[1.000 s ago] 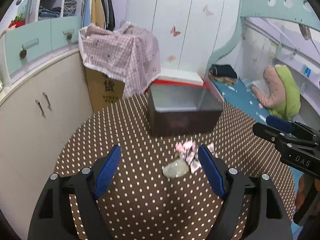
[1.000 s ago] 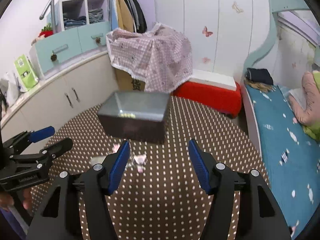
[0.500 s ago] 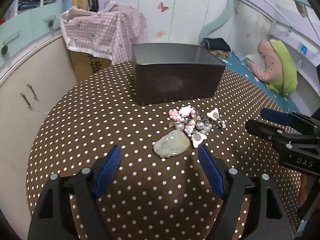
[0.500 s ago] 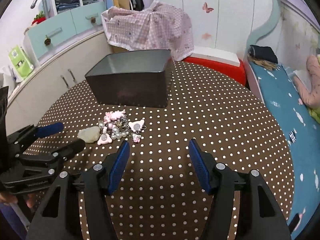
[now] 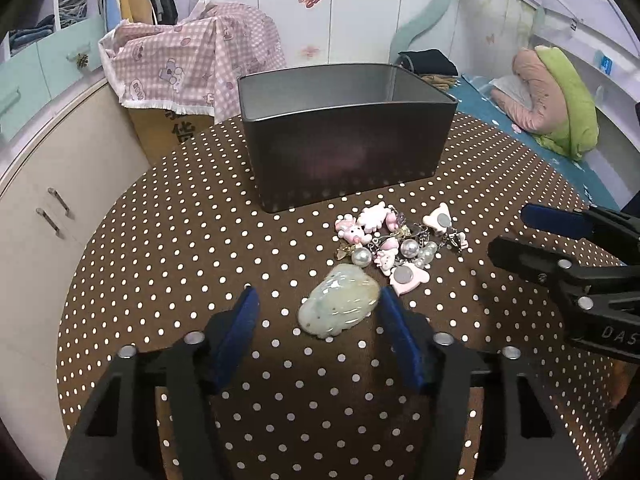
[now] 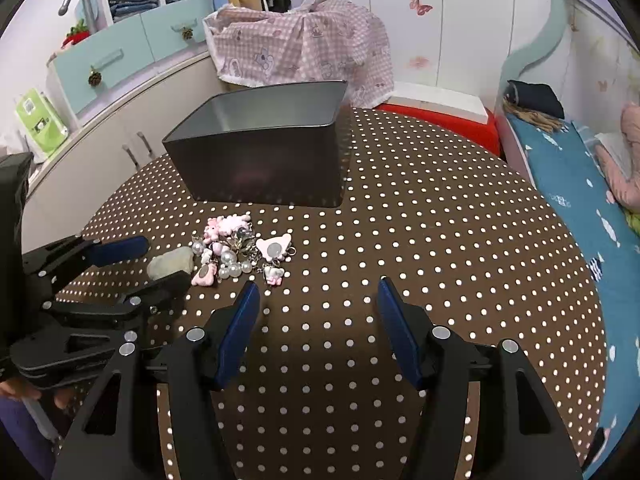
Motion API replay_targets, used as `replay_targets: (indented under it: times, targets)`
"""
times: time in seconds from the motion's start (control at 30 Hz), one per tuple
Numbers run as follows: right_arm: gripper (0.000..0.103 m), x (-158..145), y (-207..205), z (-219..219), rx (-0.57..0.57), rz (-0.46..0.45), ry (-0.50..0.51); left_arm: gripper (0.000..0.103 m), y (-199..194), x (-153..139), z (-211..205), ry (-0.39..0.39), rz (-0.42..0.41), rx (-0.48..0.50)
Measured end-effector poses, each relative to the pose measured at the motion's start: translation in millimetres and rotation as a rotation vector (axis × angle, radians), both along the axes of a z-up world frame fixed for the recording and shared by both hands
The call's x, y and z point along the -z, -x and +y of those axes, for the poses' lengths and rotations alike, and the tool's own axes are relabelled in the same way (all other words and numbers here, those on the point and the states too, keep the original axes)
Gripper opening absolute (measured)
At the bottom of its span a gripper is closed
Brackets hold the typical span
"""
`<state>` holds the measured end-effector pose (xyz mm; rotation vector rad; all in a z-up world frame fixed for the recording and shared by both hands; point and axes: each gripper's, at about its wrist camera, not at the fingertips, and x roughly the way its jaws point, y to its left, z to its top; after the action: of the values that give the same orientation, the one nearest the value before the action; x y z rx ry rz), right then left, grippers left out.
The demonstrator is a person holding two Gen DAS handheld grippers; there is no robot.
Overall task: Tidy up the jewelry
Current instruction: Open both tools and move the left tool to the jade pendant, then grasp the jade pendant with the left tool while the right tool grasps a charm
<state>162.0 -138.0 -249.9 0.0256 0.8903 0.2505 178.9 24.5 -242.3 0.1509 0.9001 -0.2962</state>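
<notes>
A pale green jade stone (image 5: 340, 310) lies on the dotted brown tablecloth (image 5: 160, 264). My left gripper (image 5: 318, 300) straddles it with its jaws closing; the right pad is at the stone's edge and the left pad stands clear. Just beyond is a heap of pink charms and pearls (image 5: 396, 244), and behind that a dark open metal box (image 5: 344, 152). In the right wrist view, my right gripper (image 6: 318, 292) is open over bare cloth, right of the charms (image 6: 236, 252). The left gripper (image 6: 167, 260) shows there around the stone (image 6: 170, 262), in front of the box (image 6: 264, 152).
The round table drops off at its edge on every side. A cream cabinet (image 5: 52, 200) stands to the left, a cardboard carton under a pink checked cloth (image 5: 188, 68) sits behind the table, and a bed with a blue sheet (image 6: 580, 184) runs along the right.
Both grippers have sunk toward the table and tilted down, so box and jewelry look nearer. The left jaws have narrowed around the jade stone. The right jaws keep the same width.
</notes>
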Motion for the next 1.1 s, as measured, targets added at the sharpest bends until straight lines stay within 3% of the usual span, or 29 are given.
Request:
replay_targets:
  times: [0.07,0.13,0.5,0.7,0.9,1.1]
  targets:
    - [0.059,0.6,-1.1,1.4,-0.002,-0.001,-0.006,0.047,1.0,0.1,-1.3,-0.001,-0.003,0.010]
    - [0.060,1.8,-2.3,3.2,-0.004,0.003,-0.005,0.033,3.2,-0.3,-2.7,0.001,-0.005,0.022]
    - [0.059,6.2,-9.6,20.2,-0.031,0.005,0.014,0.028,9.2,-3.3,16.3,0.069,0.011,-0.050]
    - [0.041,8.0,-17.3,26.0,-0.051,0.018,0.017,0.028,11.1,-8.0,23.8,0.102,0.009,-0.058]
    - [0.010,10.8,-17.1,25.3,-0.072,0.024,0.022,0.028,12.0,-9.5,25.1,0.122,0.011,-0.062]
    - [0.009,-1.8,-11.1,12.7,-0.060,0.003,-0.010,0.027,13.9,-17.8,26.1,0.149,-0.001,-0.049]
